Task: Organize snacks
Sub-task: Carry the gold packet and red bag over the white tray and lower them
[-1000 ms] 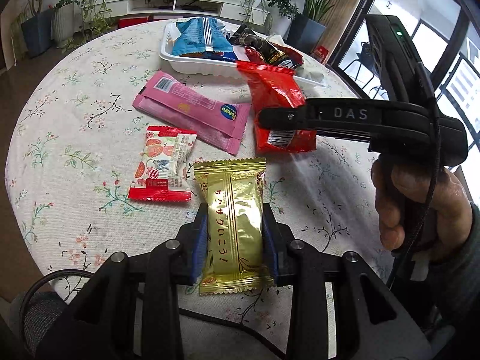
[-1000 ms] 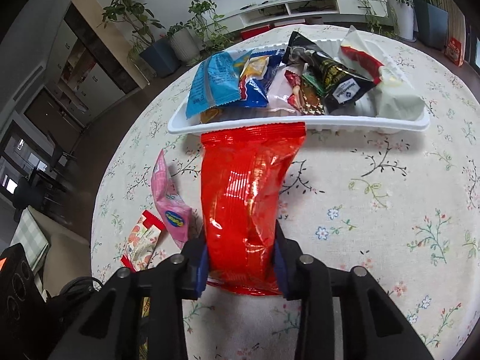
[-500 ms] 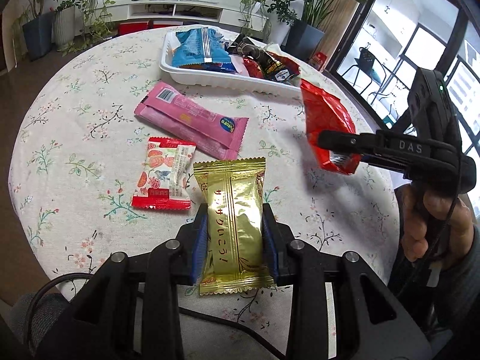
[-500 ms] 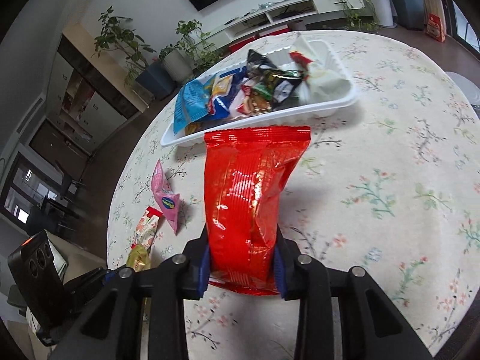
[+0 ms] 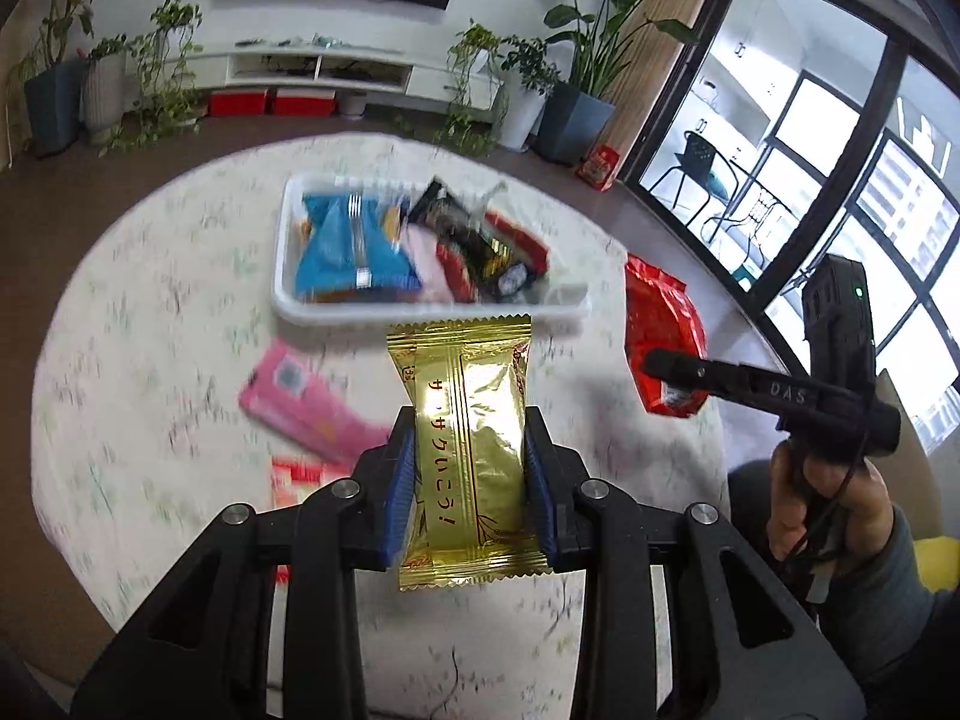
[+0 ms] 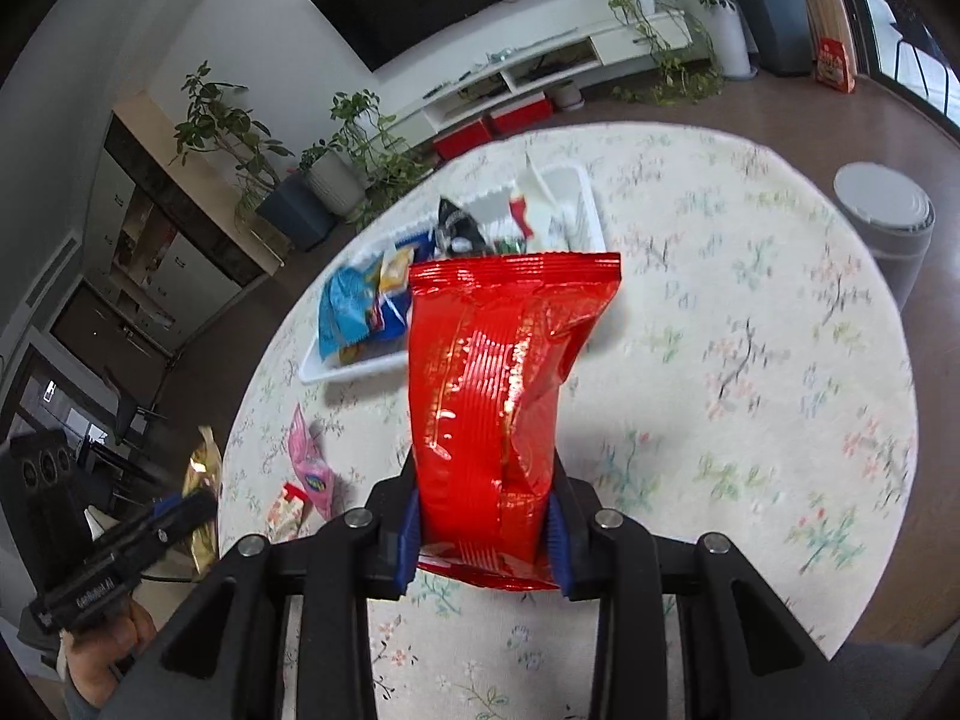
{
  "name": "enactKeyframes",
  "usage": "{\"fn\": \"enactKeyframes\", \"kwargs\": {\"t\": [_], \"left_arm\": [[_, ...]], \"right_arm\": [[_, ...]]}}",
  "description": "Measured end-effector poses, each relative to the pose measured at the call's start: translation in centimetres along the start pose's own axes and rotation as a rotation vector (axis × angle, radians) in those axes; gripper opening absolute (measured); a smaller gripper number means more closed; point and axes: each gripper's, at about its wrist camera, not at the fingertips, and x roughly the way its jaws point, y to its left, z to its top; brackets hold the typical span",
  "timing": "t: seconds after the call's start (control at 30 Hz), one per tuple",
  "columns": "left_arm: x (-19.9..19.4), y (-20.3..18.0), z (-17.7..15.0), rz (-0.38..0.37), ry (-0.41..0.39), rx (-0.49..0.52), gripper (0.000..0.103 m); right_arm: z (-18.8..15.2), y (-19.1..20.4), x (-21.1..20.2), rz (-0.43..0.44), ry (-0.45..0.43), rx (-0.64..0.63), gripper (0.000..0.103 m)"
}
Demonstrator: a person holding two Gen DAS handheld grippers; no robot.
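Observation:
My left gripper is shut on a gold snack packet and holds it in the air above the table, short of the white tray. My right gripper is shut on a red snack bag, also lifted, to the right of the tray. The red bag shows in the left wrist view. The tray holds several snacks, among them a blue packet. A pink packet and a small red-and-white packet lie on the flowered tablecloth.
The round table has a flowered cloth. A grey bin stands on the floor beyond its right edge. Potted plants and a low white TV shelf stand at the far wall.
Both grippers have risen well above the table with their packets. The gold packet has left the cloth. The red bag has moved back from the tray and to the right.

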Motion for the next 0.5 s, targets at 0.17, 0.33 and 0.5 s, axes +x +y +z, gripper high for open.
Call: {"fn": "enactKeyframes", "kwargs": {"t": [0.17,0.33,0.5], "left_arm": [[0.7,-0.4,6.6,0.013,-0.047,0.04,0.031],[3.6,-0.2,12.5,0.02,-0.039,0.039,0.031],[9.2,-0.2,15.8,0.044,0.022,0.048,0.031]], "right_arm": [[4.1,1.2,-1.2,0.0,-0.041,-0.053,0.036],[9.0,3.1,-0.6,-0.014,-0.054,-0.123,0.036],[13.0,4.4,2.3,-0.019,0.012,-0.179,0.036]]}}
